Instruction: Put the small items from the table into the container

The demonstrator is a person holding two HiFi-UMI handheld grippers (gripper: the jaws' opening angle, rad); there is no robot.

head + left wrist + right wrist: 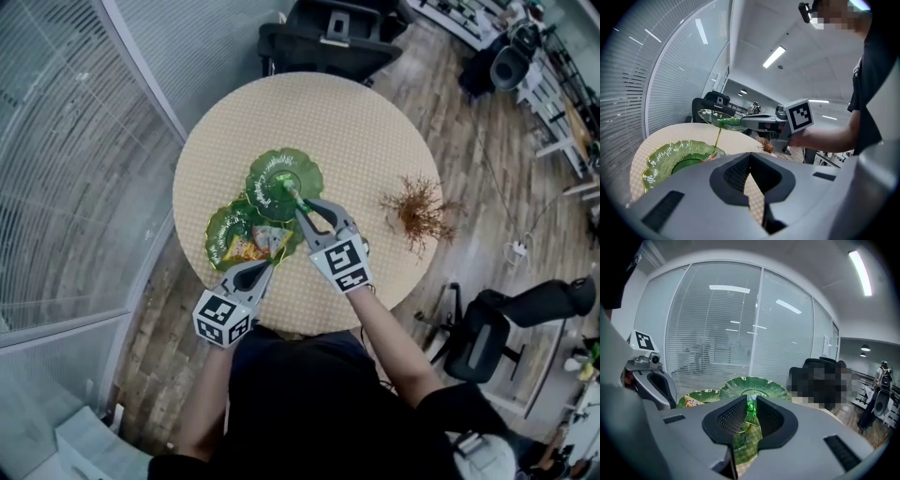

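Two green glass dishes sit at the left of the round table (375,131). The nearer dish (234,232) holds snack packets (251,247). My right gripper (298,203) is shut on the near rim of the farther dish (284,180). In the left gripper view that dish (712,116) hangs tilted above the tabletop. In the right gripper view the green rim (750,414) is pinched between the jaws of the right gripper (751,401). My left gripper (262,269) hovers at the near edge of the packet dish (677,157). Its tips (750,155) meet, with nothing between them.
A bundle of dry brown twigs (418,212) lies at the table's right side. A black chair (328,37) stands behind the table, another (497,328) at the right. A glass wall with blinds (66,169) runs along the left.
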